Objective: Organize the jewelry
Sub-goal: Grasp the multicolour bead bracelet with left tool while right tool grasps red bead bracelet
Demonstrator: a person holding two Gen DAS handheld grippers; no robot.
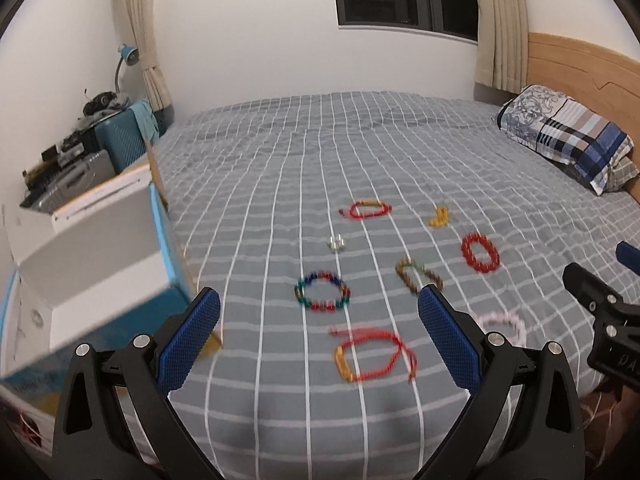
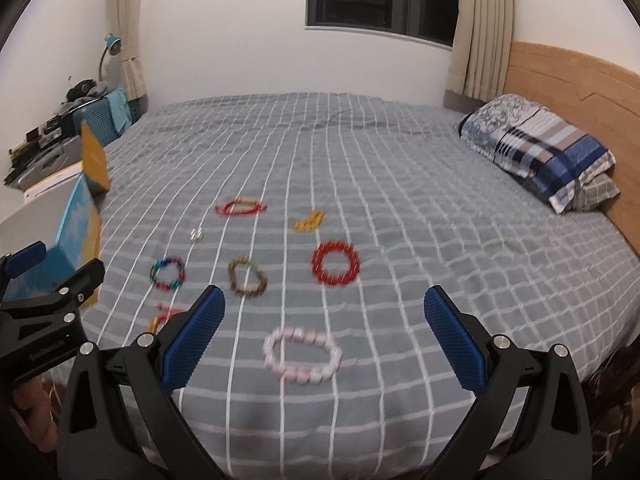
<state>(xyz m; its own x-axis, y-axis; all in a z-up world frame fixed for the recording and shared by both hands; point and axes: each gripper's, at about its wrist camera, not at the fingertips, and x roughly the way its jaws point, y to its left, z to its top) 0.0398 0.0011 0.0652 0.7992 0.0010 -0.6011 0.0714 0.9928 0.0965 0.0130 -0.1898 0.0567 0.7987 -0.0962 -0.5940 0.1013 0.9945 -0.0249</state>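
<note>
A wide bed covered in a grey sheet with a white grid (image 2: 400, 208) fills both views, with a light wooden headboard (image 2: 568, 92) at its right end and a blue-and-white patterned pillow (image 2: 540, 152) lying against that headboard. On the bed's left edge stands an open blue and white cardboard box with an orange flap (image 1: 108, 264).

The left gripper (image 1: 319, 336) and the right gripper (image 2: 324, 336) both hover over the near edge of the bed, each with its blue-padded jaws spread wide and nothing between them.

The jewelry lies scattered on the bed, to the right of the box. Nearest the near edge are a red cord bracelet with a gold piece (image 1: 370, 354) and a pale pink beaded bracelet (image 2: 302, 356). Further in lie a ring of red beads (image 2: 335, 262), a brown beaded bracelet (image 2: 247, 276) and a multicoloured beaded bracelet (image 2: 168, 274). Beyond these, towards the middle of the bed, are a second red cord bracelet (image 2: 240, 207) and a small heap of yellow-gold pieces (image 2: 309, 221). Smallest is a tiny silvery item (image 1: 336, 242), too blurred to identify, lying between the multicoloured bracelet and the second red cord bracelet.
</note>
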